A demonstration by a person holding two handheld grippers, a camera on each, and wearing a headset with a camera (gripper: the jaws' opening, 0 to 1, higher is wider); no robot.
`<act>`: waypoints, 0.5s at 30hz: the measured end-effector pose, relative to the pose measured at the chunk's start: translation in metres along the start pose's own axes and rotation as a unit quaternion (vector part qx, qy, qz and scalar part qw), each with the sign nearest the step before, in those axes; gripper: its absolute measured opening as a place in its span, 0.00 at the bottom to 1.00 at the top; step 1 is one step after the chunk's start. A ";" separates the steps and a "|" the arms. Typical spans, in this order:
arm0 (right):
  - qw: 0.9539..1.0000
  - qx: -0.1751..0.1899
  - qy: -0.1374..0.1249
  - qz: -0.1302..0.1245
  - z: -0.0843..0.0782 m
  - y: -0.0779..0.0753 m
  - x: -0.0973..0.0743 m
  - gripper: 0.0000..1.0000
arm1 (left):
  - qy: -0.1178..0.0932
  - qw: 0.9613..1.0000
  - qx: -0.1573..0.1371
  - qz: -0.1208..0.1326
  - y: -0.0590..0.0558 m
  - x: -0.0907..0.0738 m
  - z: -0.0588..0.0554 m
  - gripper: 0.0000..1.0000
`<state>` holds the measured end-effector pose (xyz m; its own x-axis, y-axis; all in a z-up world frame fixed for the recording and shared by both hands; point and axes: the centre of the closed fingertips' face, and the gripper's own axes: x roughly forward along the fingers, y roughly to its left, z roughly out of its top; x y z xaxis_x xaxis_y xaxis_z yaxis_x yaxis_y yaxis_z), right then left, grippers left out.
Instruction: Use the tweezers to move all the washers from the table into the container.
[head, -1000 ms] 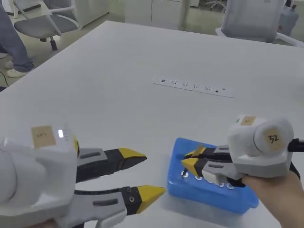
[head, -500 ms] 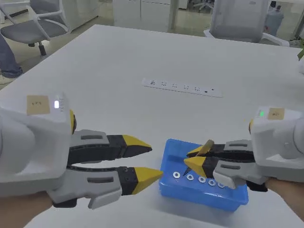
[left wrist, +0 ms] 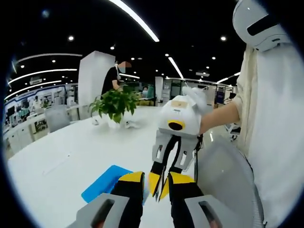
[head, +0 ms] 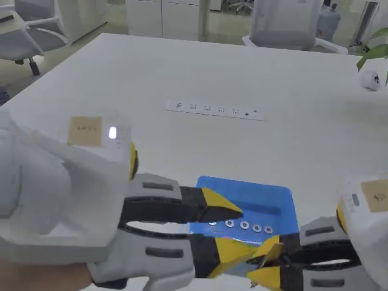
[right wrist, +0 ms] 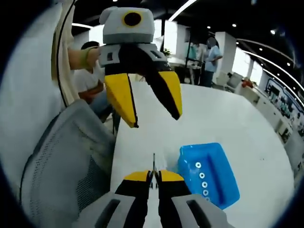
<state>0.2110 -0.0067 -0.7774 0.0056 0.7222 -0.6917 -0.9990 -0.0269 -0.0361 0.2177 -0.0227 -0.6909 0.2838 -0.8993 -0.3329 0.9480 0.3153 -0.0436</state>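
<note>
The blue container [head: 267, 197] lies on the white table [head: 151, 73] with several washers [head: 242, 225] in a row inside it. My left gripper [head: 245, 230] hovers open over the container's near left side. At the container's near edge my right gripper [head: 262, 265] is shut on thin tweezers [right wrist: 153, 164]. In the right gripper view the left gripper [right wrist: 155, 120] faces me from above with its jaws spread, and the container [right wrist: 216, 187] lies to the right with its washers [right wrist: 202, 176]. In the left gripper view the container [left wrist: 102, 185] shows left of my jaws.
A white power strip [head: 215, 110] lies across the middle of the table. Office chairs [head: 291, 24] stand beyond the far edge. A grey mesh chair back [right wrist: 61, 156] is close beside me. A potted plant [left wrist: 114, 102] stands at a table end.
The right gripper has drawn back from over the container toward its near edge. The left gripper has come in closer to the container. The head camera has shifted.
</note>
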 end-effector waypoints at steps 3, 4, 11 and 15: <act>1.000 -0.014 0.018 0.008 -0.005 0.010 0.002 0.03 | 0.016 0.999 0.012 -0.028 -0.014 0.009 -0.005 0.13; 1.000 -0.019 0.023 0.008 -0.006 0.012 0.002 0.03 | 0.023 0.999 0.015 -0.037 -0.018 0.012 -0.007 0.12; 0.999 -0.018 0.028 0.006 -0.010 0.017 -0.001 0.03 | 0.048 0.997 0.023 -0.058 -0.026 0.021 -0.020 0.00; 0.999 -0.013 0.037 0.003 -0.017 0.017 -0.001 0.03 | 0.067 0.995 0.031 -0.060 -0.026 0.023 -0.029 0.00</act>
<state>0.1950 -0.0193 -0.7896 0.0047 0.6683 -0.7439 -0.9975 -0.0497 -0.0509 0.1953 -0.0425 -0.7243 0.1501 -0.8796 -0.4514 0.9821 0.1850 -0.0340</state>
